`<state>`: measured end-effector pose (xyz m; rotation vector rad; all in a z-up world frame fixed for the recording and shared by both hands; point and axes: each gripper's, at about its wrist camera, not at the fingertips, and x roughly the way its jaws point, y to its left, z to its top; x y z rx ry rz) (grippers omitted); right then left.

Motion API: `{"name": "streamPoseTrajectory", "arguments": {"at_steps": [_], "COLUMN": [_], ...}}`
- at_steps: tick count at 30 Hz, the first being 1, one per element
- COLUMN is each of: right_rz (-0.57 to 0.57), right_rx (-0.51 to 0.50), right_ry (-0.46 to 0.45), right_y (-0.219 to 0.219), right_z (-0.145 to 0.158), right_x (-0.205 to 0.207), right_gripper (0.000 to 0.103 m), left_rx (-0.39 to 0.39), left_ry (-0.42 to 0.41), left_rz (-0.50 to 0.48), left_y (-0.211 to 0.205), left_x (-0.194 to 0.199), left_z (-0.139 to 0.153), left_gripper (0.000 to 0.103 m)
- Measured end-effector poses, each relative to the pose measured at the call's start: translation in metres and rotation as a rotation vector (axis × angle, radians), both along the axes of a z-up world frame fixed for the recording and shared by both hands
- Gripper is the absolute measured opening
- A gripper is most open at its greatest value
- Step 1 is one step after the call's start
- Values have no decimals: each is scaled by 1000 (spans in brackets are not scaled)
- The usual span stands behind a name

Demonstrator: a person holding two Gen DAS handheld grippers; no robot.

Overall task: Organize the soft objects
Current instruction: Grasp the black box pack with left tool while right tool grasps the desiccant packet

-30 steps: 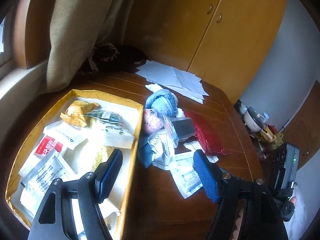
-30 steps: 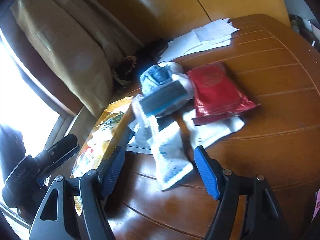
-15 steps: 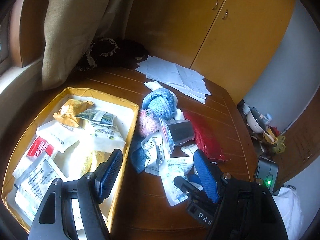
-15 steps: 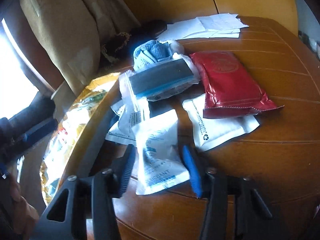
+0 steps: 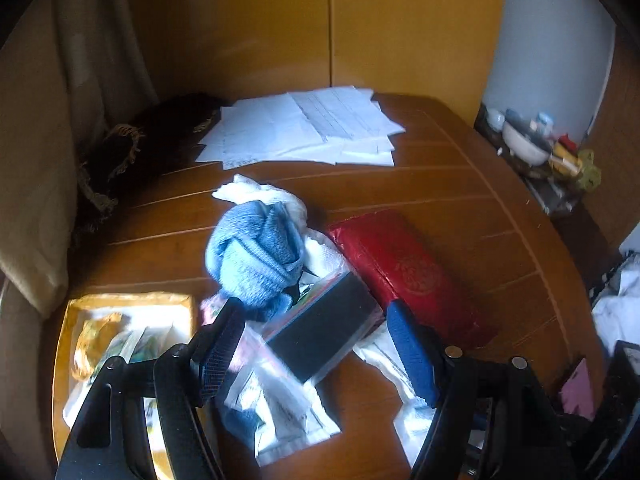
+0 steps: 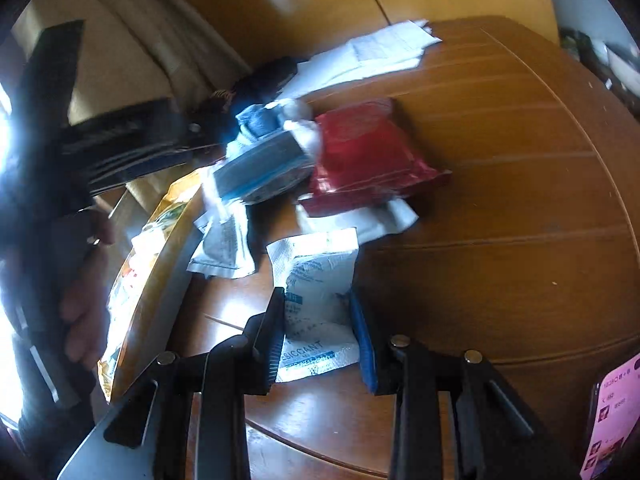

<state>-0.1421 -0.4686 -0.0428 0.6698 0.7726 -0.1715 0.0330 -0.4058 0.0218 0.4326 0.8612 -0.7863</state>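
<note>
A pile of soft things lies on the brown table (image 5: pixel 460 184): a blue knit cloth (image 5: pixel 256 256), a red packet (image 5: pixel 408 276), a dark block in a clear bag (image 5: pixel 320 328) and white sachets. My left gripper (image 5: pixel 310 320) hangs open above the pile, with the bagged block showing between its fingers. In the right wrist view a white desiccant packet (image 6: pixel 316 292) sits between the blue pads of my right gripper (image 6: pixel 318 320). Its jaws are closing, and both pads touch the packet's edges. The left gripper (image 6: pixel 132 148) appears there as a dark blur held by a hand (image 6: pixel 80 304).
A yellow-rimmed box (image 5: pixel 68 328) with several packets stands left of the pile. White papers (image 5: pixel 304 128) and a dark fringed cloth (image 5: pixel 132 152) lie at the back. A curtain hangs at the left, and a cluttered shelf (image 5: pixel 524 144) stands beyond the right edge. A pink-screened phone (image 6: pixel 612 408) lies at the near right.
My left gripper has swung right, from over the yellow box to over the pile, and rolled. The right gripper's jaws have narrowed from wide open onto the white desiccant packet.
</note>
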Motion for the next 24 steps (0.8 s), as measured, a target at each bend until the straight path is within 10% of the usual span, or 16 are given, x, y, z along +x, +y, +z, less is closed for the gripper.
{"name": "streamPoseTrajectory", "arguments": {"at_steps": [11, 15, 24], "right_rz": [9, -2, -12], "right_rx": [22, 52, 102], "right_ry": [-12, -22, -23], "right_y": [-5, -8, -11], "right_z": [-2, -2, -4], "right_x": [-3, -6, -7], "right_gripper": [32, 32, 32], "left_rx": [182, 212, -92], "left_ry": [-11, -21, 98], "left_rz": [-78, -30, 40], "left_y": [-27, -27, 35], "left_x": [-18, -16, -34], "left_z": [-35, -47, -2], "left_gripper": [77, 55, 45]}}
